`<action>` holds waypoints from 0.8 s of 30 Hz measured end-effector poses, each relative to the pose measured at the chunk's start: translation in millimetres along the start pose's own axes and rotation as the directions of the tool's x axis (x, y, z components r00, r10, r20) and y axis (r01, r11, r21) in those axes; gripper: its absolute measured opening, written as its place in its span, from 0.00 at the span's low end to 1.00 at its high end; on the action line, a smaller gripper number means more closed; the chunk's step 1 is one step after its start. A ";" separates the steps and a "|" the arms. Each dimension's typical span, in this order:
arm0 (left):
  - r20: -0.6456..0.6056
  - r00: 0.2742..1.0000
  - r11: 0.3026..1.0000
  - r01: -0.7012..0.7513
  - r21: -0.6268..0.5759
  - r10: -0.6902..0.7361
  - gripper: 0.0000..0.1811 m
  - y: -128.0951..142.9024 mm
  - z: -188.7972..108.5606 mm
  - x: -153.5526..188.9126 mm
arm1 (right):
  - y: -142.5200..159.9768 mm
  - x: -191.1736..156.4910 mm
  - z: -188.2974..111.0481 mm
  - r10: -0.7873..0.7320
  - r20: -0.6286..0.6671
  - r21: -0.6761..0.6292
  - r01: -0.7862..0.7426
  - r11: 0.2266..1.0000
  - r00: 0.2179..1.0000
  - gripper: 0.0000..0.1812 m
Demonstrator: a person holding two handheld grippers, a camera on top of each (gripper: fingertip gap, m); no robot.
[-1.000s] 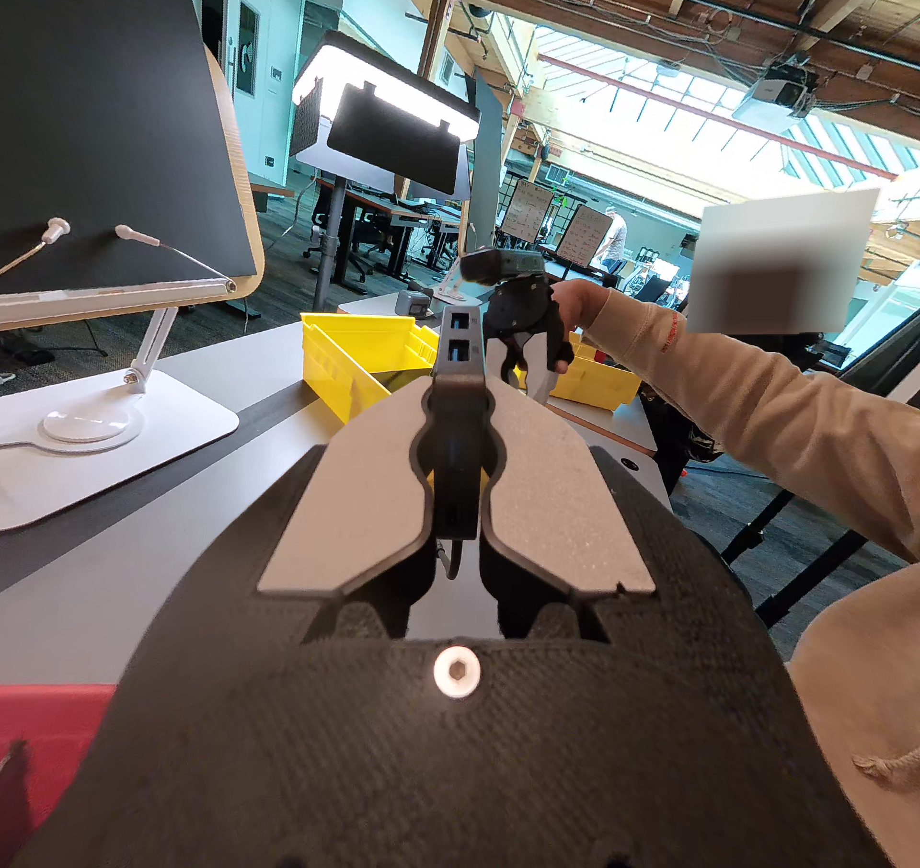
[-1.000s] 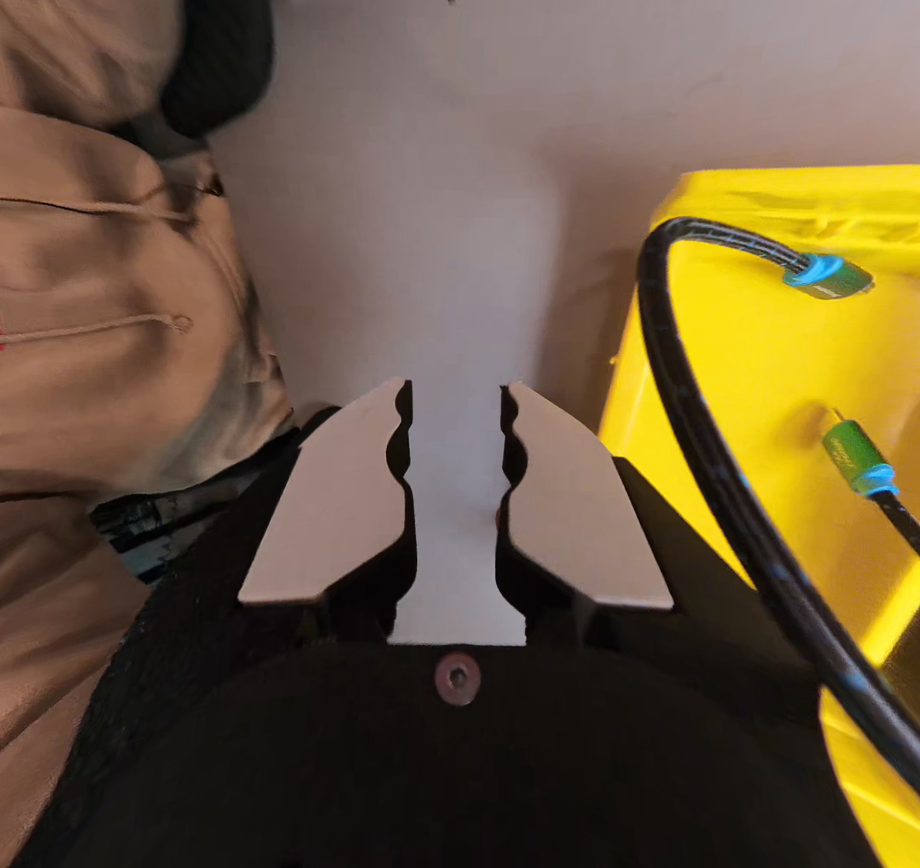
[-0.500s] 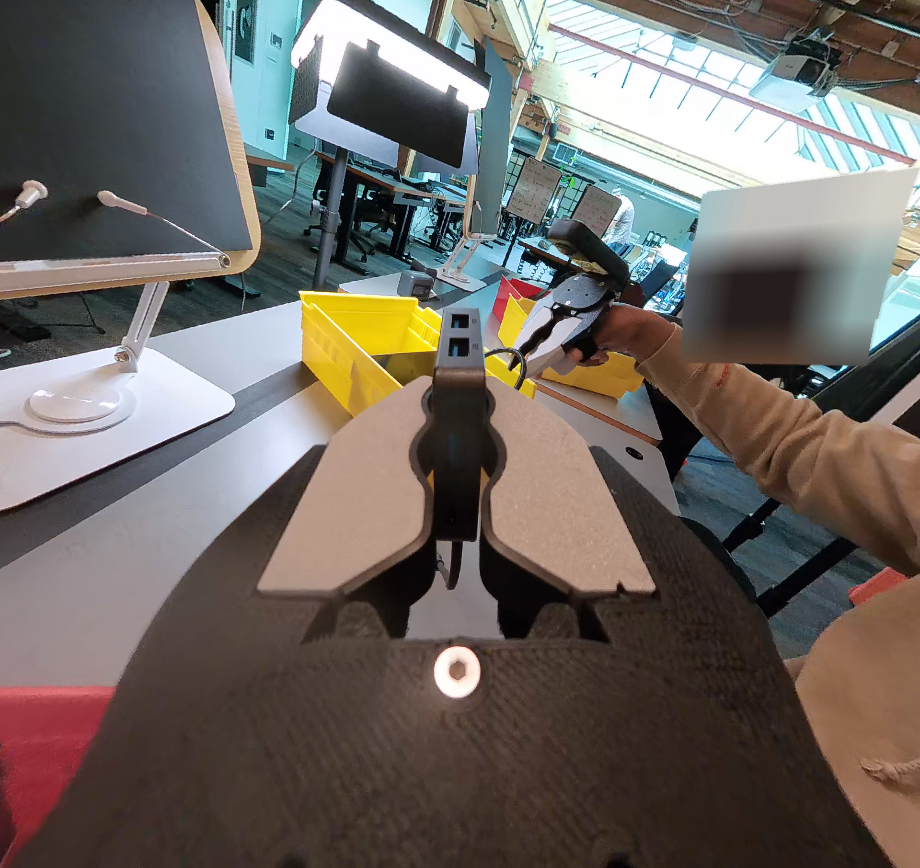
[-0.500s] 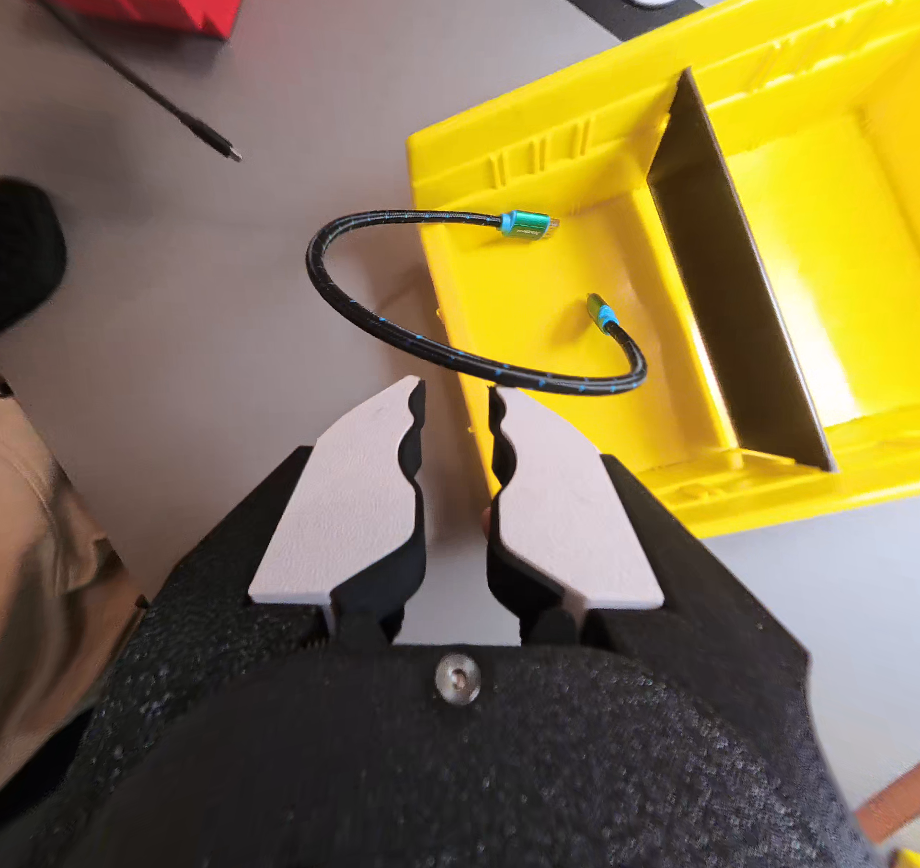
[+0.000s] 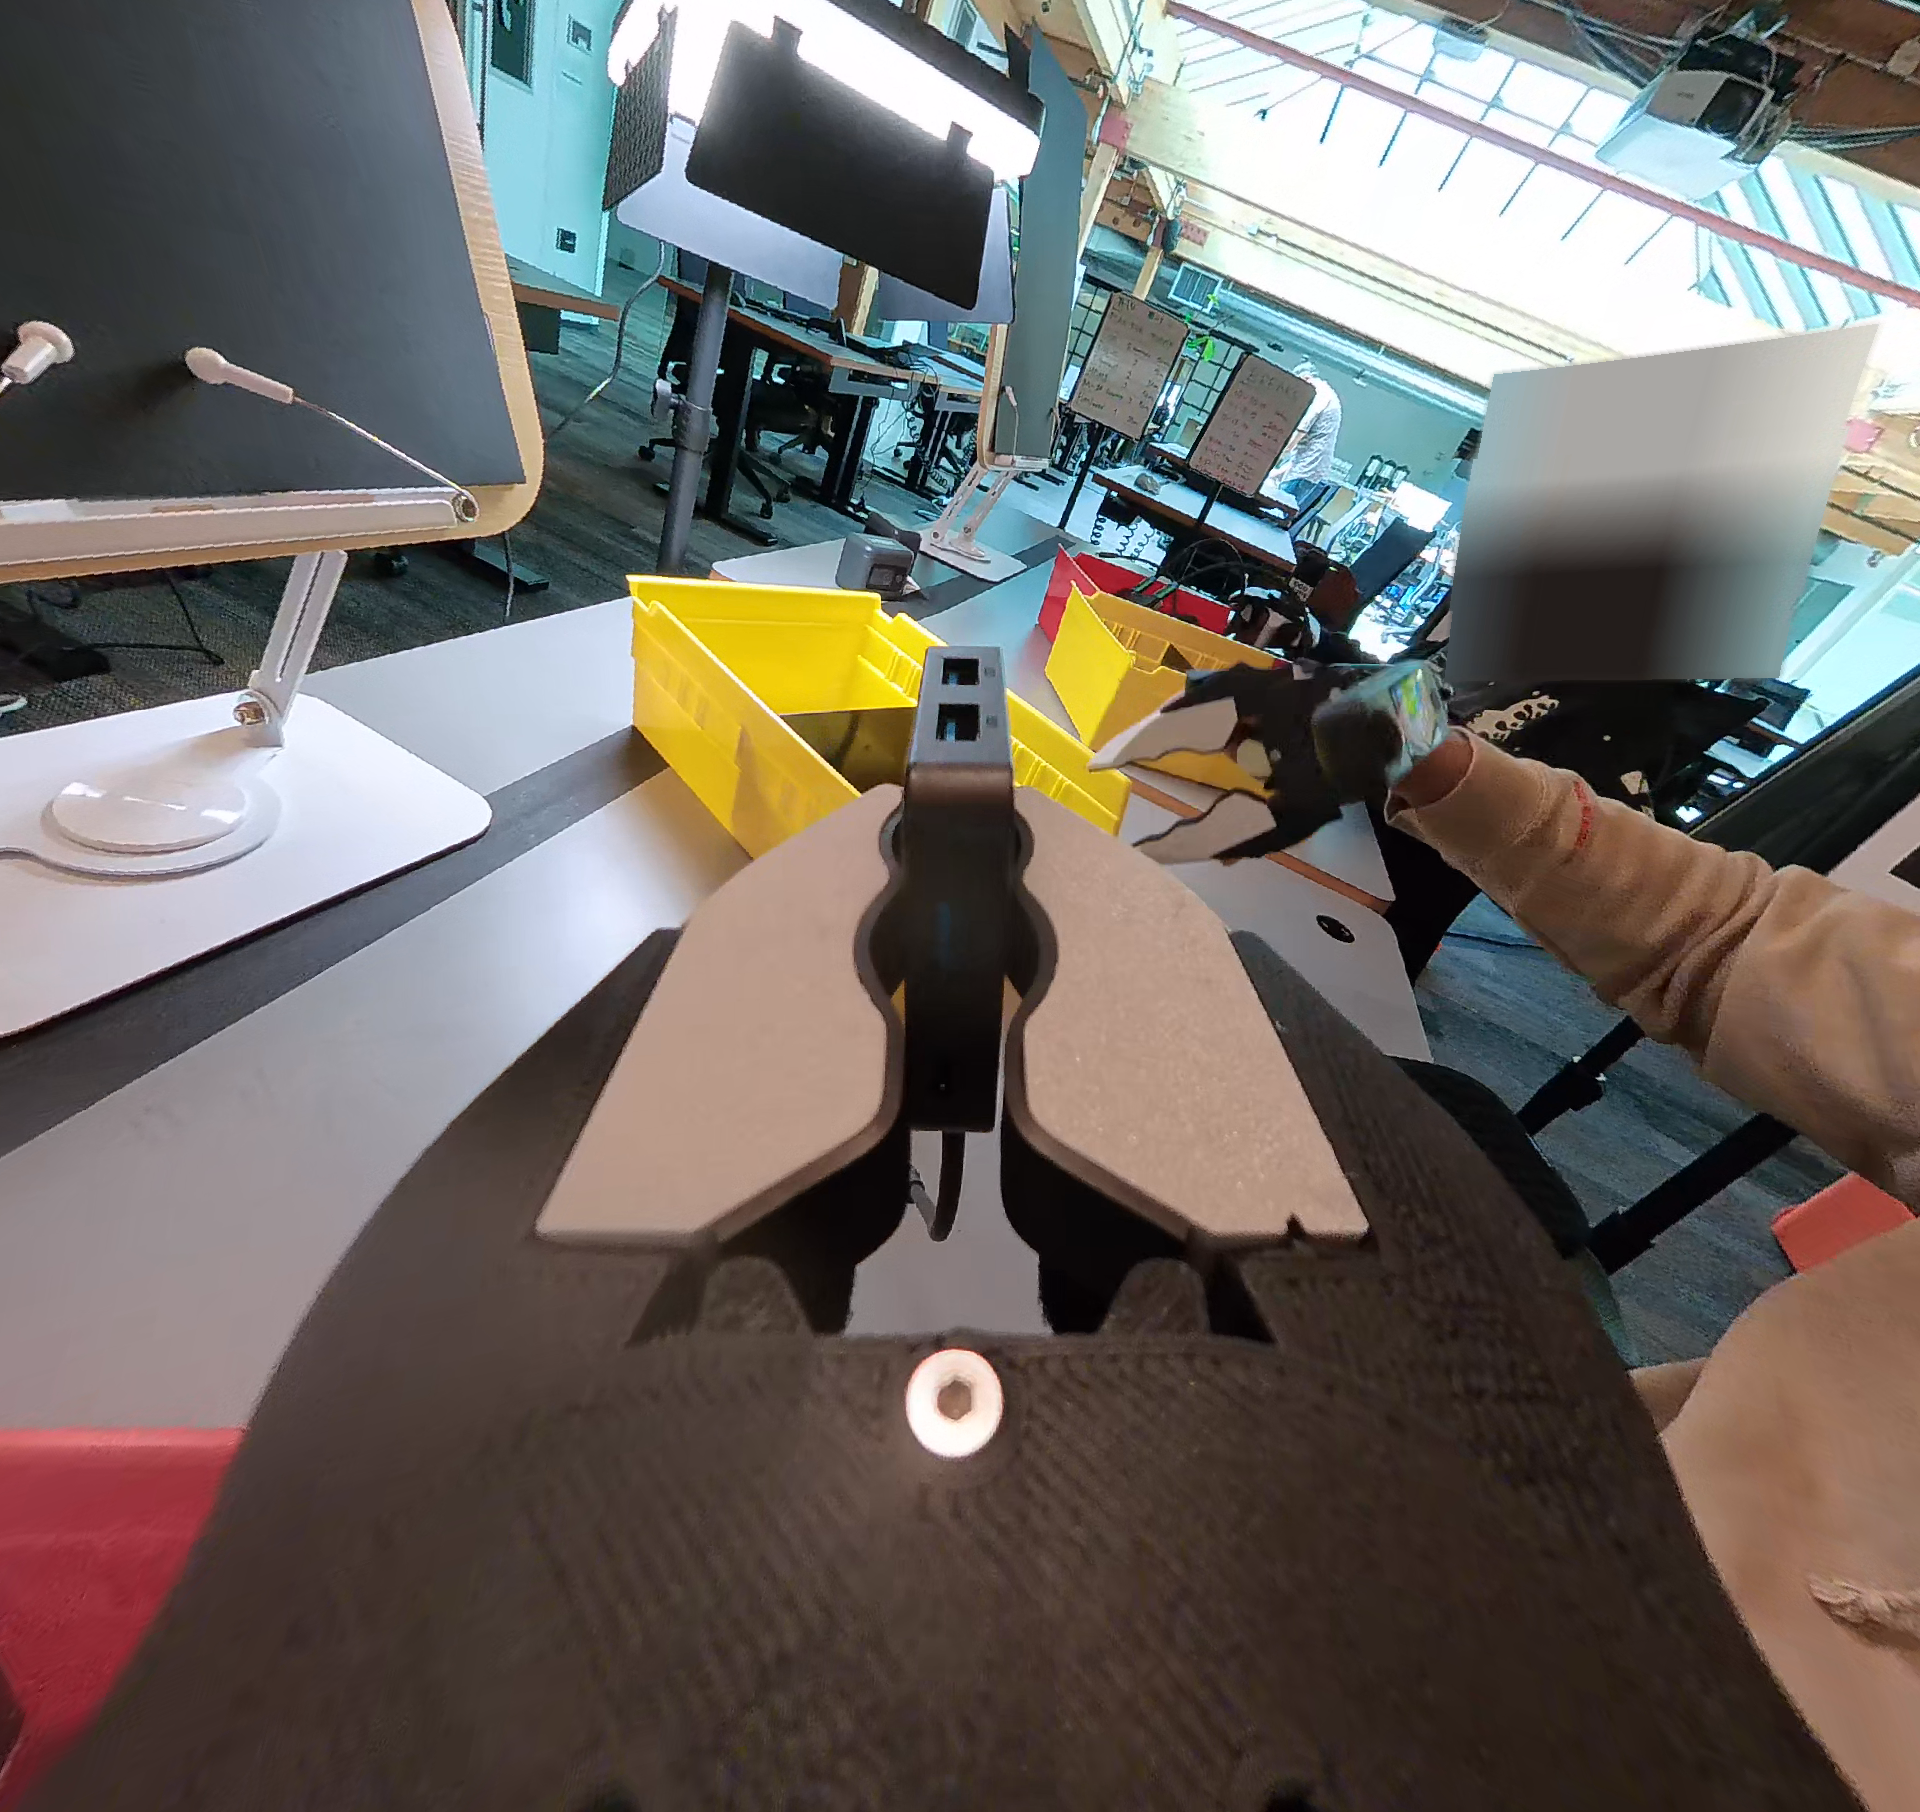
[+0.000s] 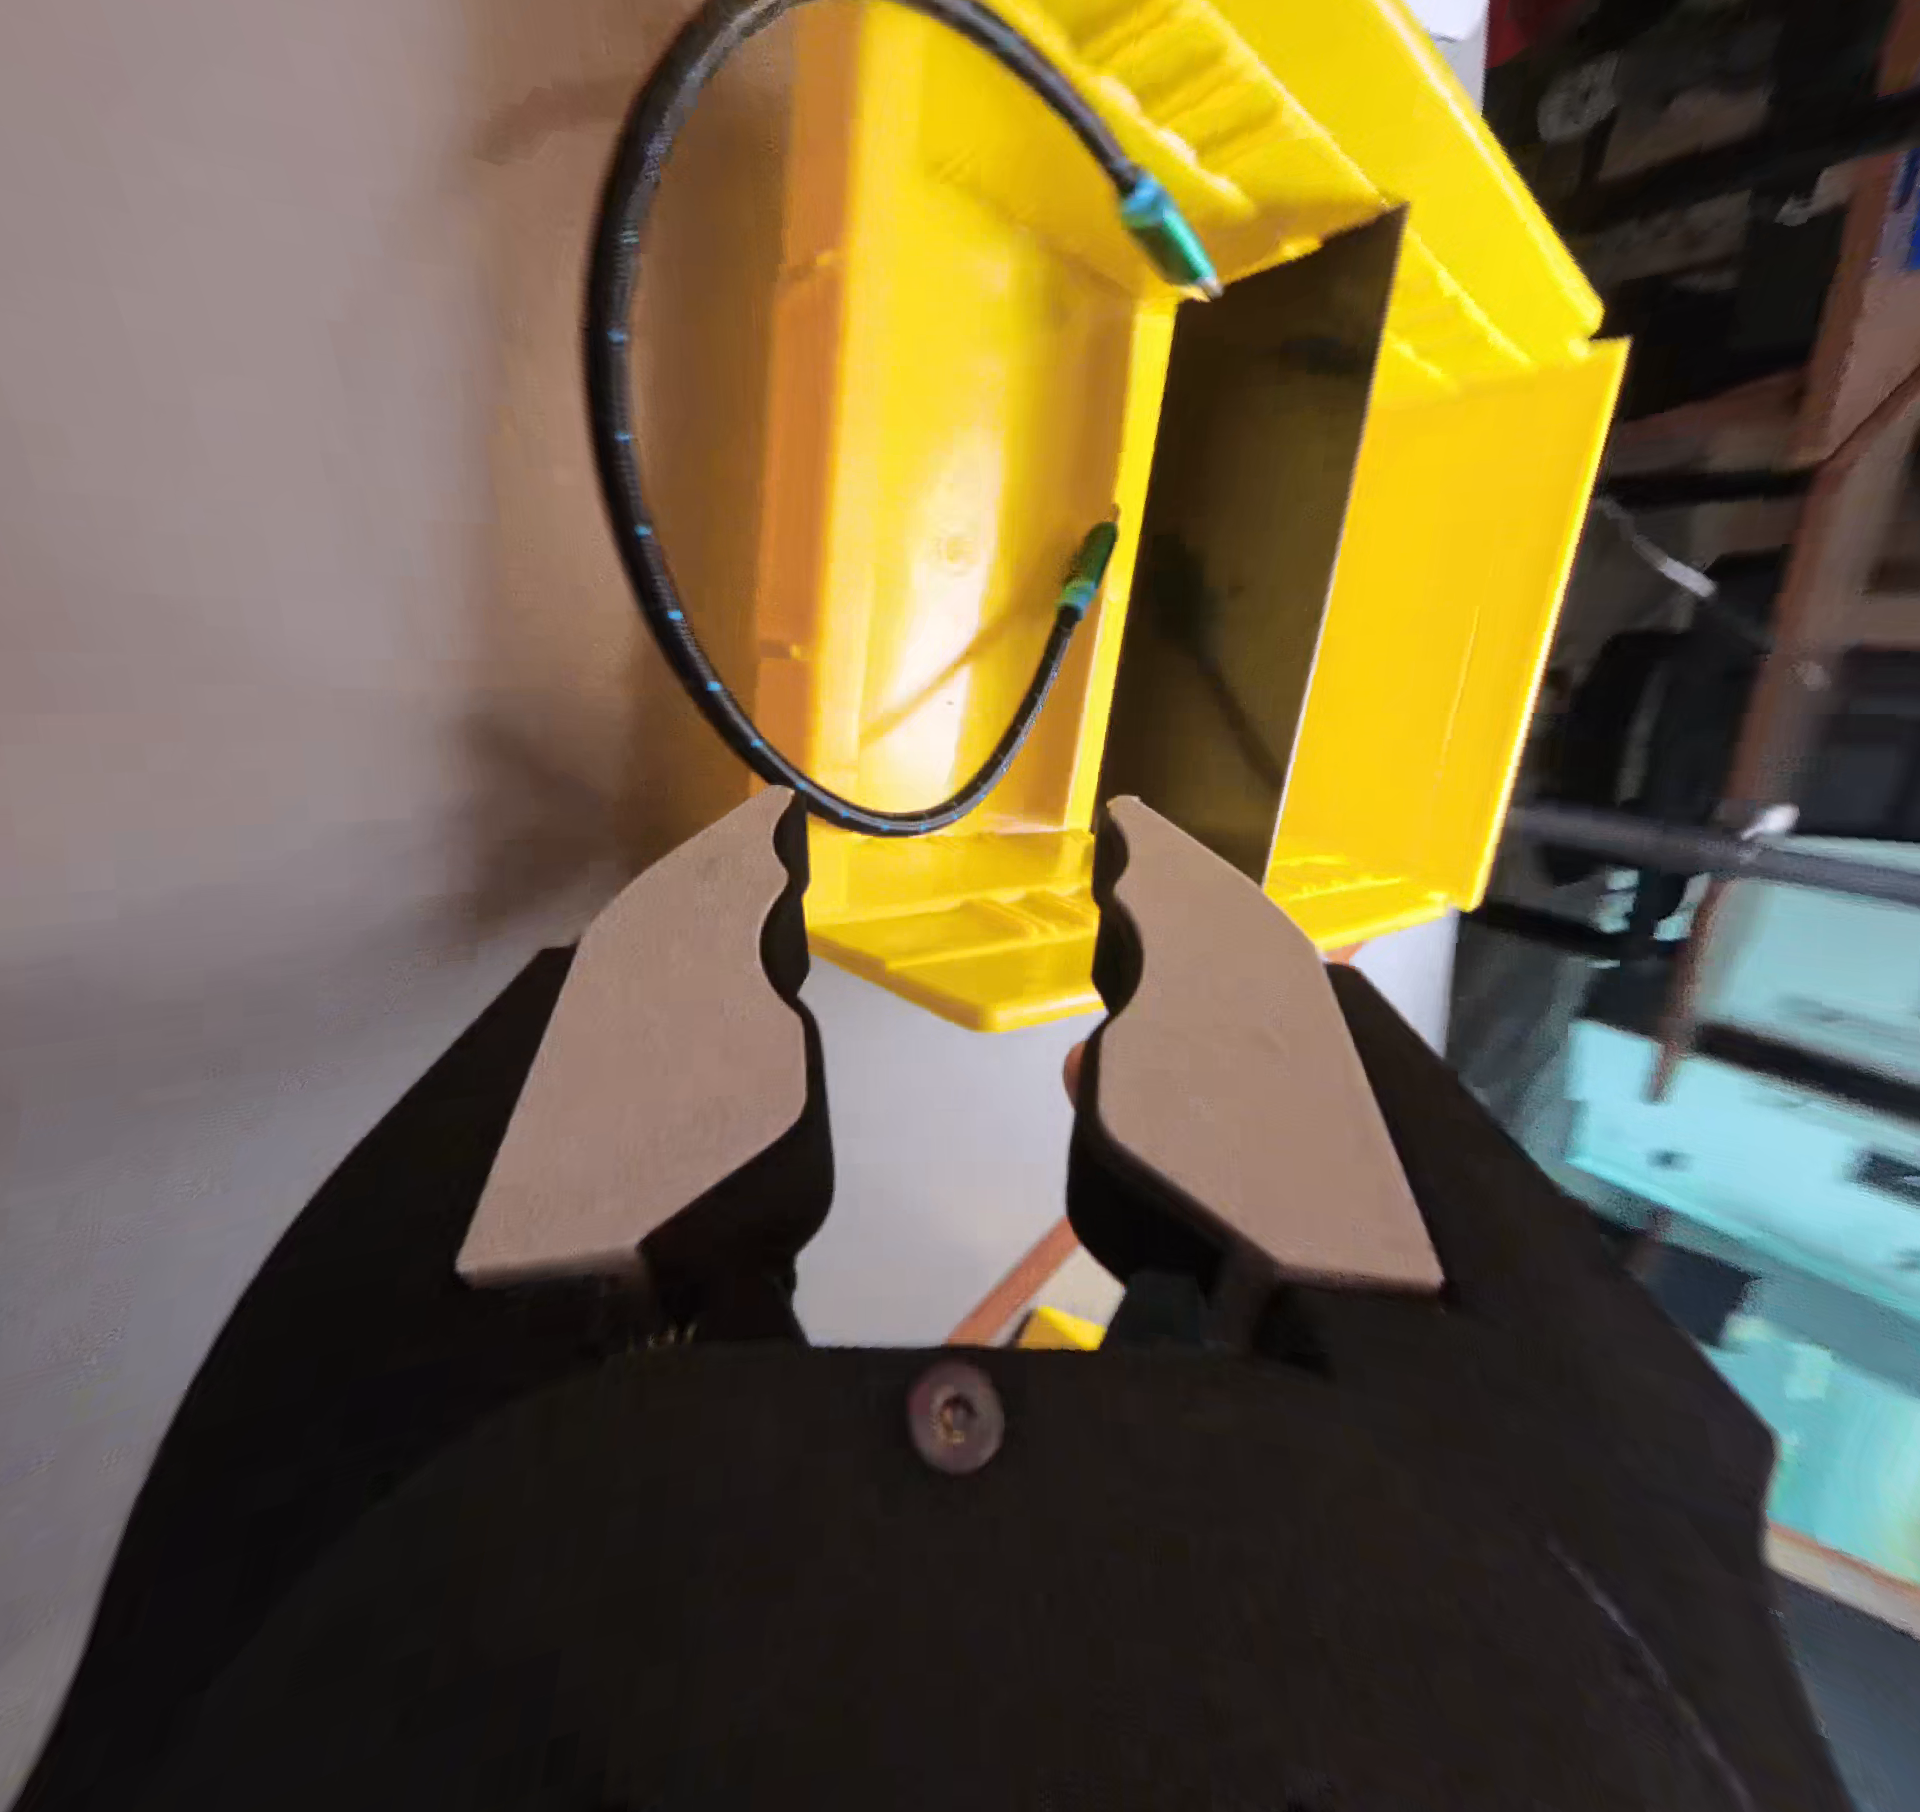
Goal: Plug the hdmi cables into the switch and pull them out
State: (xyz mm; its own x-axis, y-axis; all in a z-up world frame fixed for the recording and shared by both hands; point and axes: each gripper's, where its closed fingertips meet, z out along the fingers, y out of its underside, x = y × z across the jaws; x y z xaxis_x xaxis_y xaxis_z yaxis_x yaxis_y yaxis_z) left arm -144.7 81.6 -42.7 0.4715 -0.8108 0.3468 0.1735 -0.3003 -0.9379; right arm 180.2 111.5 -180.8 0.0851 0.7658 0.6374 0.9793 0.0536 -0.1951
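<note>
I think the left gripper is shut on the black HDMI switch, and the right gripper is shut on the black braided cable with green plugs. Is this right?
One part is wrong. In the right wrist view the right gripper is open and empty; the black braided cable with green plugs lies over the wall of the yellow plastic bin, ungripped. The left wrist view confirms the left gripper is shut on the black HDMI switch.

Bright daylight floods in through the skylights [image 5: 1558, 183] — nearly blown out — plus a glowing panel lamp [image 5: 831, 69]; the right wrist view smears with motion blur (edges bend fisheye-style).
</note>
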 end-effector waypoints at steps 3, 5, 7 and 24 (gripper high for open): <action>0.000 1.000 1.000 0.002 -0.004 -0.002 0.08 1.1 0.7 -0.4 | -11.3 -18.8 7.1 -0.145 -0.025 0.000 0.145 0.989 0.989 0.26; 0.000 1.000 1.000 0.000 -0.006 0.000 0.08 1.6 1.0 0.1 | -19.6 -33.7 12.0 -0.143 0.035 0.030 0.142 0.989 0.989 0.27; -0.001 1.000 1.000 -0.002 -0.006 0.002 0.08 1.2 0.9 0.7 | -25.7 -40.9 18.8 -0.162 0.051 0.044 0.160 0.986 0.985 0.25; -0.019 1.000 0.997 -0.015 -0.074 0.014 0.08 13.2 5.3 3.5 | -0.5 2.1 59.6 -0.122 0.138 -0.170 0.145 0.975 0.983 0.13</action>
State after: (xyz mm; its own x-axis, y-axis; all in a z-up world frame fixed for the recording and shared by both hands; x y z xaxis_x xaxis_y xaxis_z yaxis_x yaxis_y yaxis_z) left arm -136.2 77.4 -53.9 0.4577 -0.8240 0.3338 0.1021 -0.3242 -0.9404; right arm 169.0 151.3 -223.8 -0.0617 0.8346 0.5475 0.9981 0.0545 0.0293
